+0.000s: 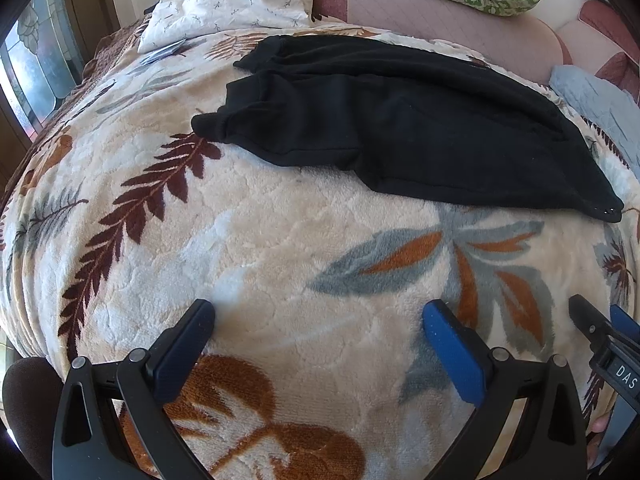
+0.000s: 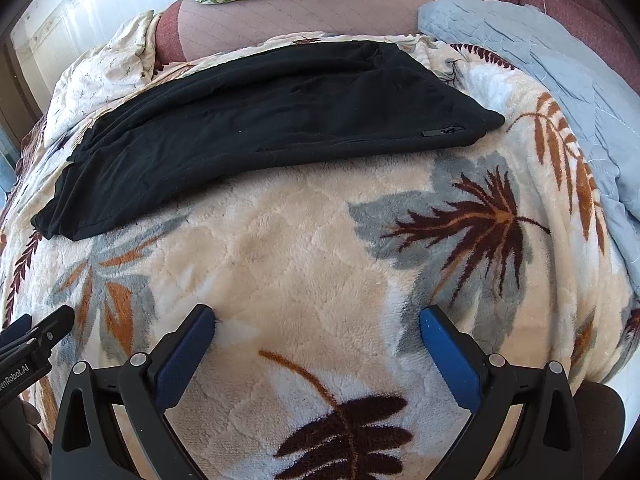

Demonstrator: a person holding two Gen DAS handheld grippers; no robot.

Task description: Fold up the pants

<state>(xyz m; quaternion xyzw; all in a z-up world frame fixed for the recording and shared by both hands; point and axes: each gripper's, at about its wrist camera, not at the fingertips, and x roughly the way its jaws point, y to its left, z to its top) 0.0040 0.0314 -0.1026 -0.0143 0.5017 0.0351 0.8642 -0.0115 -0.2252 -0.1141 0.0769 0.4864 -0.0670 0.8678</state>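
Your left gripper (image 1: 320, 320) and right gripper (image 2: 318, 326) both gape wide, holding nothing. The soft black pants (image 1: 400, 128) lie folded lengthwise on the fluffy cream leaf-print blanket (image 1: 280, 240), well ahead of both.

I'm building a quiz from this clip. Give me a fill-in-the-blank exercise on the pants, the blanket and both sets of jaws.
1. The pants lying on the leaf-patterned blanket are ____ in colour.
2. The jaws of the left gripper stand ____, holding nothing.
3. The right gripper hovers over the blanket, not ____ the pants.
4. Near one corner of the pants, a small ____ shows in the right wrist view.

Missing words: black; open; touching; zipper
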